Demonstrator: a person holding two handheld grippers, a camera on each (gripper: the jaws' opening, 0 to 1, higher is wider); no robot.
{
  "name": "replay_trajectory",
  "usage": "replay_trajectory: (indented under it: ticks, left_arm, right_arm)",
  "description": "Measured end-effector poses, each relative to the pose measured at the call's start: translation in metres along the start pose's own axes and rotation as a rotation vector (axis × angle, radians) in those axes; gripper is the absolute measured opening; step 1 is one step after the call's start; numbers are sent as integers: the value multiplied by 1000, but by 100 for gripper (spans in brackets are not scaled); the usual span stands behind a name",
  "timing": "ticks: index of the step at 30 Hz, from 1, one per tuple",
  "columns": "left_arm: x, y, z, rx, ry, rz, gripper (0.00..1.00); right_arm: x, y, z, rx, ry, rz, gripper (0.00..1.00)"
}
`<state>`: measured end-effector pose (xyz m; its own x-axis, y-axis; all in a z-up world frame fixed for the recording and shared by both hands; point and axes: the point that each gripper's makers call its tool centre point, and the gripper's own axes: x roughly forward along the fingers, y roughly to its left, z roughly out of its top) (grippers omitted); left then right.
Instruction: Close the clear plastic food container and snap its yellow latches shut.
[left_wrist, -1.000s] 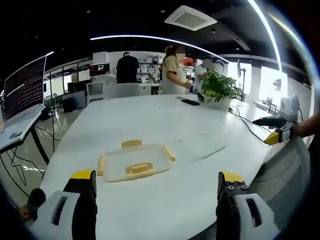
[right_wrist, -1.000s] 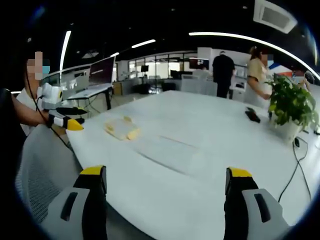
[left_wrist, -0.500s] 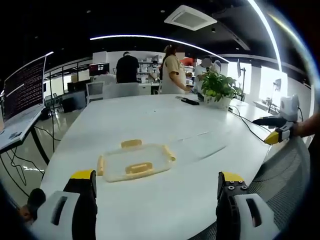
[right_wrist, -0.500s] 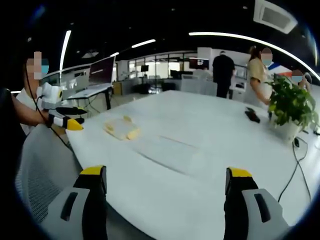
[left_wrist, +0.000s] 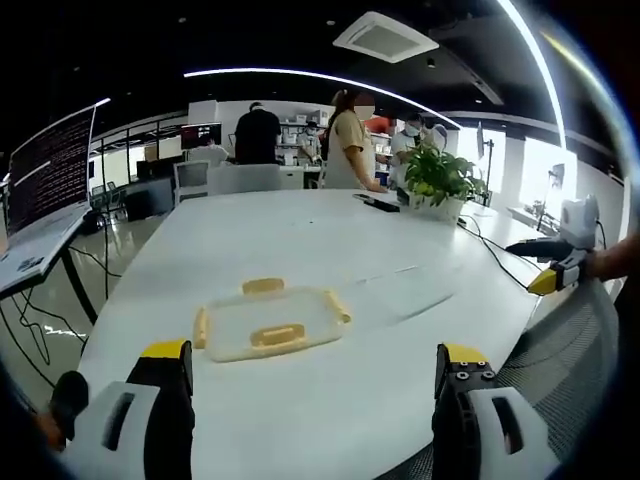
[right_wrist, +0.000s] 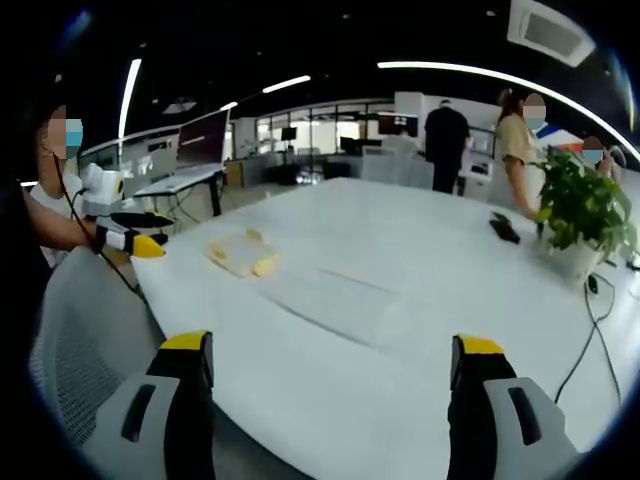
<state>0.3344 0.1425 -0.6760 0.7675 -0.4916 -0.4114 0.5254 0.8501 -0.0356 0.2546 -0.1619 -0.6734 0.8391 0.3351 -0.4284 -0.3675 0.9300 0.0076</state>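
While held low over the near edge of the white table (left_wrist: 300, 410), left gripper (left_wrist: 315, 375) spread wide with nothing between its jaws. Just ahead, resting flat on the tabletop and apart from both jaws: clear plastic food container (left_wrist: 270, 325), lid on, yellow latches (left_wrist: 277, 335) along its sides. Farther right, right gripper (left_wrist: 555, 268) off the table edge, likewise splayed and empty, well apart from the container. Beyond, a potted plant (left_wrist: 437, 178) and people (left_wrist: 350, 140) standing at the far end.

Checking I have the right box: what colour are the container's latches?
Yellow latches on the clear container, best seen in the left gripper view.
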Motion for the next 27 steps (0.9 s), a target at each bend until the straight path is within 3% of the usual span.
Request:
replay_trajectory:
  ticks: [12, 27]
  left_arm:
    - [0, -1, -6, -2, 29, -12, 99]
    - [0, 9, -10, 10, 77, -18, 99]
  right_arm:
    - [0, 0, -4, 13, 35, 14, 95]
    - [10, -2, 19, -10, 37, 26, 93]
